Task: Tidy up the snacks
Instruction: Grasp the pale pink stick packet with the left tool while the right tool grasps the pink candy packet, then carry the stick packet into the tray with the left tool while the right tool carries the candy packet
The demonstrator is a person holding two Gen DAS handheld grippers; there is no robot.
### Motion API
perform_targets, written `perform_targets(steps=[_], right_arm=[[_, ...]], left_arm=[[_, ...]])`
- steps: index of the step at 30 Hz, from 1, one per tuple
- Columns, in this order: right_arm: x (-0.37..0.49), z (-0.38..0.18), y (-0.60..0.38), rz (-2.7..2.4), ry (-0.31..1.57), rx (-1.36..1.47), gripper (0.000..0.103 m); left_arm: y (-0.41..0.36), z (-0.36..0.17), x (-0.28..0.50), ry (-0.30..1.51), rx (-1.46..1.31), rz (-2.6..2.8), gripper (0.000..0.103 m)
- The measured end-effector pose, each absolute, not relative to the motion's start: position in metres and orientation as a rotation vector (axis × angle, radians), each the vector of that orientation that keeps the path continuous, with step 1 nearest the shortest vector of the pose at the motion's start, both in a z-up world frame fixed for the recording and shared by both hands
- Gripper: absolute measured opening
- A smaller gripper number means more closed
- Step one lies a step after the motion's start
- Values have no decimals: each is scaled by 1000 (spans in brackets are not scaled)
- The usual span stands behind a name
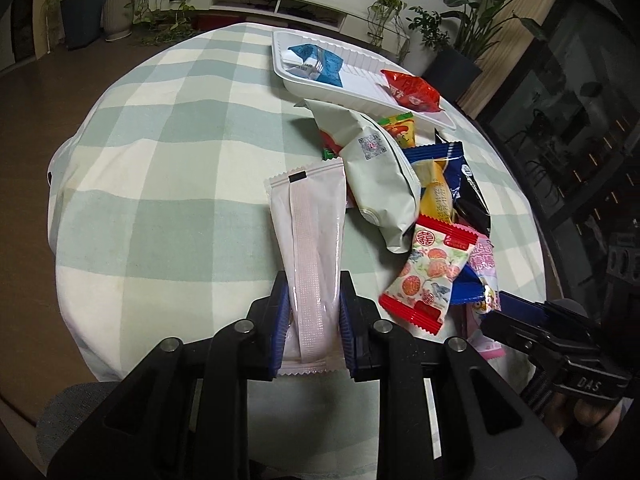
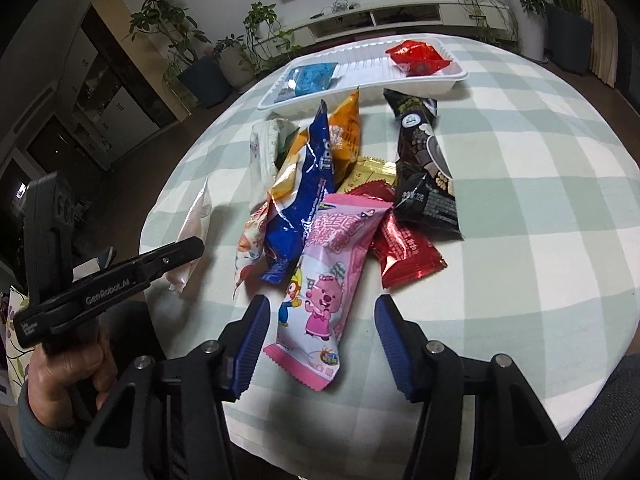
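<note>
My left gripper (image 1: 314, 284) is shut on a long pale pink packet (image 1: 308, 208), which sticks out forward over the checked tablecloth. The same packet (image 2: 196, 224) shows in the right wrist view, left of the pile. My right gripper (image 2: 322, 304) stands open around the near end of a pink cartoon packet (image 2: 332, 264); neither pad touches it. That packet lies on top of a pile with a blue packet (image 2: 304, 188), a black packet (image 2: 428, 168) and a dark red packet (image 2: 404, 244). A white tray (image 1: 360, 98) at the far side holds a blue packet (image 1: 316, 62) and a red packet (image 1: 412, 90).
A pale green packet (image 1: 380, 176) and a floral red-edged packet (image 1: 428, 276) lie in the pile beside my left gripper. The round table (image 1: 160, 160) drops off on the left. Potted plants (image 2: 200, 64) and a low white cabinet (image 2: 380, 16) stand beyond it. A hand (image 2: 68, 364) holds the left gripper.
</note>
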State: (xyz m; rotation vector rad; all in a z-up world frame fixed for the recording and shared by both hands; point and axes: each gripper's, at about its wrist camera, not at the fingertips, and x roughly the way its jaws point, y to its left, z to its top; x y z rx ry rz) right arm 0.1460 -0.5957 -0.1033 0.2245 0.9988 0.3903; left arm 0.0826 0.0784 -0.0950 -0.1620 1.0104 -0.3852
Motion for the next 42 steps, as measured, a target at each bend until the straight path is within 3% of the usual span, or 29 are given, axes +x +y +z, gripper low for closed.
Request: perform_targets(steps=[8,16,42], right_arm=[[162,-108,-592,390,1055,244,55],[164,-117,-592,412,1081,245,35],[161,-73,-691,369,919,476,30]], left_arm=[[73,-98,79,1017,-179,-415,21],[74,-96,77,1016,-188,-427,21],[93,-54,108,948,-278,-478,21]])
